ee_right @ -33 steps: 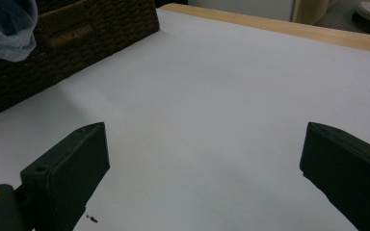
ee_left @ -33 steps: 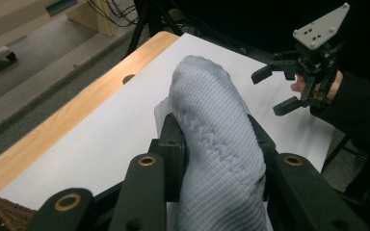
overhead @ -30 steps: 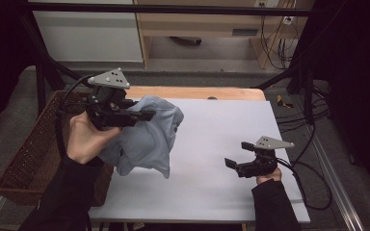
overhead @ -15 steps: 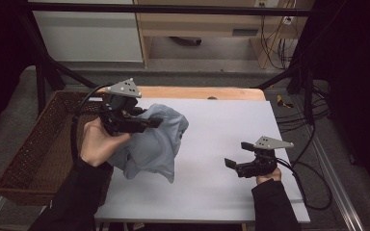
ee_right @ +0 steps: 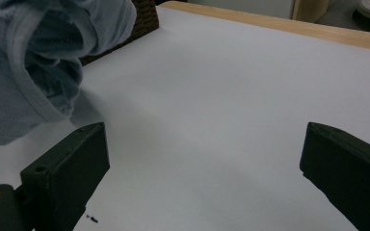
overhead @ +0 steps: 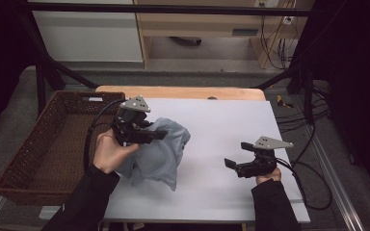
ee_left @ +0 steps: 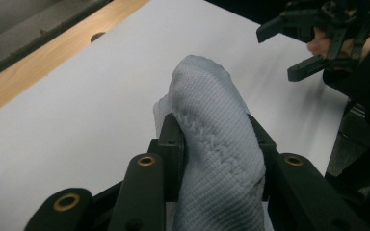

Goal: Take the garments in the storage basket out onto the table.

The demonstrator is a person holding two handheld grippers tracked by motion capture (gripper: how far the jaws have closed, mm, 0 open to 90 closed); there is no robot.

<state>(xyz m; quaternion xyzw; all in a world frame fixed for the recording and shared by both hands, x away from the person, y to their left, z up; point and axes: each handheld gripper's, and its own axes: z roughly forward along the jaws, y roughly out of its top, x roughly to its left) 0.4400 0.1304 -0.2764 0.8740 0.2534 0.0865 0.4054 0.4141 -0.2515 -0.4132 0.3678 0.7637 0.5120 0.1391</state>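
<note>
At nine o'clock on tabletop (overhead: 231,125), left gripper (overhead: 160,136) fingers pinch cloth (overhead: 161,156) for spreading; right gripper (overhead: 231,164) waits, fingers wide.

This looks like a lab or recording room rather than a home. A bench (overhead: 231,144) with a plain white top and a bare wooden edge stands inside a black metal frame (overhead: 38,72) whose struts cross at ten and two o'clock. Loose cables (overhead: 274,43) hang from a wall socket (overhead: 270,4) at one o'clock and trail over the grey floor (overhead: 212,72) at three. Plain cabinets (overhead: 91,29) line the far wall at twelve. A woven basket (overhead: 53,149) sits at nine o'clock beside the bench.
</note>
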